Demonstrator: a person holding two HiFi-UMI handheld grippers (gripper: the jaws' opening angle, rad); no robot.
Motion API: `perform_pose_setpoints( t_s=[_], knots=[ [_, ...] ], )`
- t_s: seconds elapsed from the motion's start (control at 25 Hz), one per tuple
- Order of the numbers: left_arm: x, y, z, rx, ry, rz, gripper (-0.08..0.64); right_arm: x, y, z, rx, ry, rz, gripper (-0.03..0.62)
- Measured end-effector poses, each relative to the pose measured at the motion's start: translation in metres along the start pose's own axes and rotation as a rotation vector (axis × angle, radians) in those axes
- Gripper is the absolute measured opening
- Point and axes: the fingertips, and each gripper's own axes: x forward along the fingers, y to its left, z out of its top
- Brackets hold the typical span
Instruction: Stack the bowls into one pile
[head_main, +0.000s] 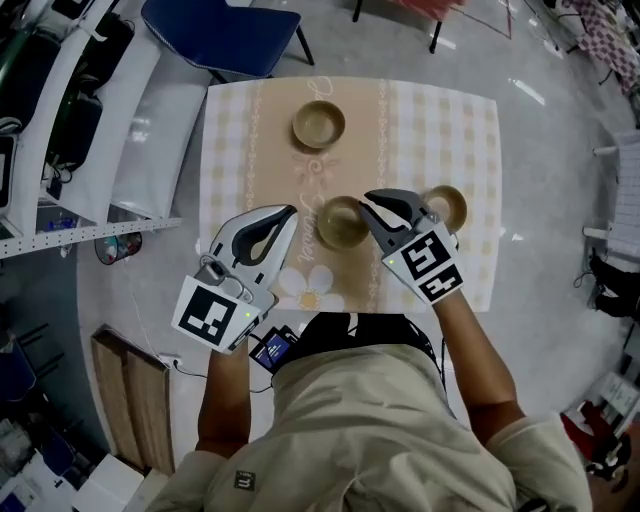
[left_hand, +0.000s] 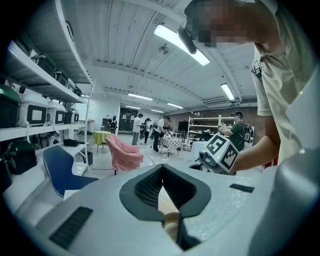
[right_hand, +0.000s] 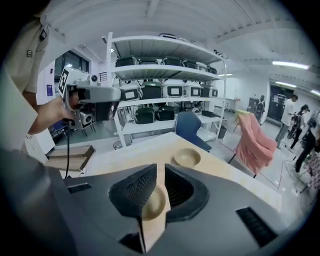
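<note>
Three tan bowls stand apart on the checked tablecloth (head_main: 230, 150): a far bowl (head_main: 318, 124), a middle bowl (head_main: 342, 221) and a right bowl (head_main: 446, 205). My left gripper (head_main: 290, 212) hovers just left of the middle bowl, jaws closed tip to tip on nothing (left_hand: 161, 167); a sliver of bowl (left_hand: 170, 220) shows through them. My right gripper (head_main: 367, 200) sits at the middle bowl's right rim, between it and the right bowl. Its tips (right_hand: 160, 167) stand a narrow gap apart, with the middle bowl (right_hand: 152, 202) below them and the far bowl (right_hand: 186, 157) beyond.
A blue chair (head_main: 225, 30) stands past the table's far left corner and a storage shelf (head_main: 70, 120) runs along the left. A wooden board (head_main: 135, 395) lies on the floor at my left. A pink chair (right_hand: 255, 140) stands off the table's far side.
</note>
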Motion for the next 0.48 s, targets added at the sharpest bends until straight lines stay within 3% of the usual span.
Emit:
perform_pose_setpoints(
  t_s=[0.48],
  knots=[
    [0.038,0.037,-0.041,-0.059,0.031,0.048,0.008,0.084,-0.008,-0.081,-0.007,0.197,0.133,0.074]
  ],
)
